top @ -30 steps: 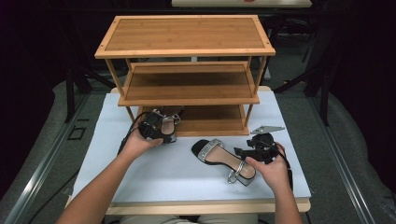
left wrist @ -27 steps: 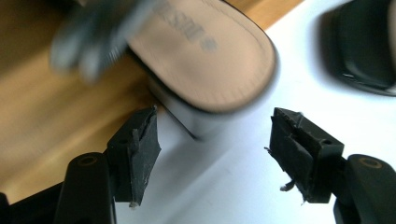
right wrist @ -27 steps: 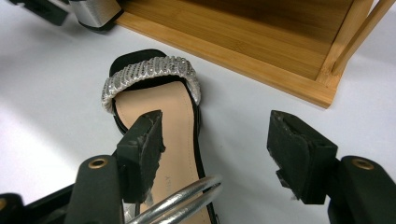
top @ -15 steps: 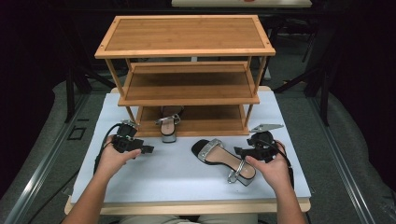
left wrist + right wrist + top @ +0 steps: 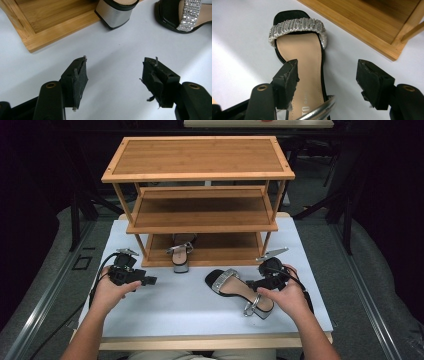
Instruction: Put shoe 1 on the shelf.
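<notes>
Right gripper gapes over the black, silver-strapped sandal, gripping nothing — a one-sided pinch could spin it; left gripper open, empty.

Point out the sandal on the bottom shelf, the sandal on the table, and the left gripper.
sandal on the bottom shelf (image 5: 180, 256), high view, its heel end.
sandal on the table (image 5: 226, 281), high view, its glitter strap.
left gripper (image 5: 152, 280), high view, between its fingertips.

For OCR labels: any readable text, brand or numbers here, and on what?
"TO DA": partial silver print on the insole of the sandal on the table, cut off by the ankle strap; the rest is hidden.
Shoe rack, other sandal: no text readable.
</notes>
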`<state>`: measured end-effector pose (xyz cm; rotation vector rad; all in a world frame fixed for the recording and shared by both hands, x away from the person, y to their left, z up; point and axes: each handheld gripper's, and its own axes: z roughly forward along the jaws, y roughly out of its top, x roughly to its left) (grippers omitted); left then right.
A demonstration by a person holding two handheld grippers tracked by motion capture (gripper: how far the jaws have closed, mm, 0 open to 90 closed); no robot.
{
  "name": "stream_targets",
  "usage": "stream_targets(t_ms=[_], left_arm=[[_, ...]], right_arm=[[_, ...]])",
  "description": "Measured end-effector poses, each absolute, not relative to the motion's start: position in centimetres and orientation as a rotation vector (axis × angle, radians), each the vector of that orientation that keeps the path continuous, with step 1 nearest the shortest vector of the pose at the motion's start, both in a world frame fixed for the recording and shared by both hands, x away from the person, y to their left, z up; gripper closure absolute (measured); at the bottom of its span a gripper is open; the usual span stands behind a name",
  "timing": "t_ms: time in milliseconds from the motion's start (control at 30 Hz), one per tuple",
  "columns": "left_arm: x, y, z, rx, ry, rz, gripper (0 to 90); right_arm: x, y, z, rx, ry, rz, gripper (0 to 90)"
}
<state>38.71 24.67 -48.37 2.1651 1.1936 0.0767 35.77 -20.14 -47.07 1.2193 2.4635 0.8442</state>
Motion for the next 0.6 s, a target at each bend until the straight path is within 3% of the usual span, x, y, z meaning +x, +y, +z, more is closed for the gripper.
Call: stream_targets(t_ms=[600], left_arm=[[37.9,25.5,-47.2,2.155,1.176,0.080,36.2]], right_arm=[[37.0,-17.4,-47.6,1.101,2.669,0.602,33.4]])
